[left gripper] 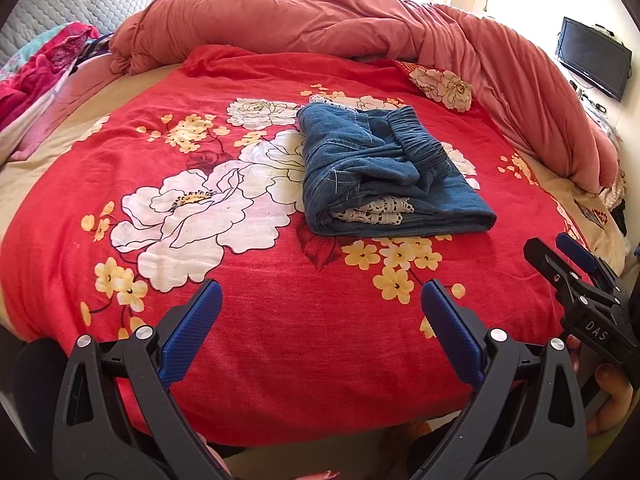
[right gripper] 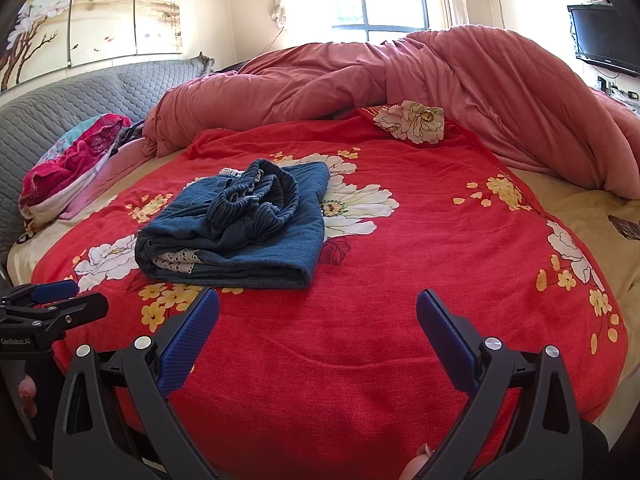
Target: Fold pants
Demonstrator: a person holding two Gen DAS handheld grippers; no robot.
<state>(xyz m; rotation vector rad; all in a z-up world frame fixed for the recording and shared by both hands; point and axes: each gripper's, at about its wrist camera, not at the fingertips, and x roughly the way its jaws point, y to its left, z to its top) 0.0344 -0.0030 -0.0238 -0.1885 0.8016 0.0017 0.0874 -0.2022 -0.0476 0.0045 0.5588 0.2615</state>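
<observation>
Denim pants (left gripper: pixel 384 172) lie folded into a compact bundle on the red floral blanket (left gripper: pixel 200 340) covering the bed, roughly mid-bed and well back from the near edge. Elastic waistband bunched on top; white lace trim showing at the near fold.

Left to right:
- Far left edge of bed: a pink and teal patterned cloth heap (right gripper: pixel 76 156), against the grey quilted headboard (right gripper: pixel 80 100). Well apart from the pants.
- Left gripper (left gripper: pixel 320 308): jaws wide, nothing between them, hovering over the near edge of the bed, short of the bundle.
- Pants: bundle sits slightly skewed, upper layers ruffled rather than flat (waistband stands proud of the stack).
- Right gripper (right gripper: pixel 318 316): jaws likewise wide and empty, over the near edge, just right of the bundle's near corner.
- Far side and right edge of bed: pink duvet (right gripper: pixel 440 76) heaped up in a ridge. A floral pillow (right gripper: pixel 416 122) rests against it.

Judgement: folding looks essentially complete; what remains, if anything, is tidying.

Risks from here:
1. Pinching only the top layer would lift the waistband and unroll the stack, since the layers are loose.
2. Pressing down on the soft mattress could tilt the bundle and slide the folds apart.
3. A jaw catching the lace trim (thin, openwork) could drag the inner layer out.
4. A gripper snagging the blanket would shift everything resting on it.
</observation>
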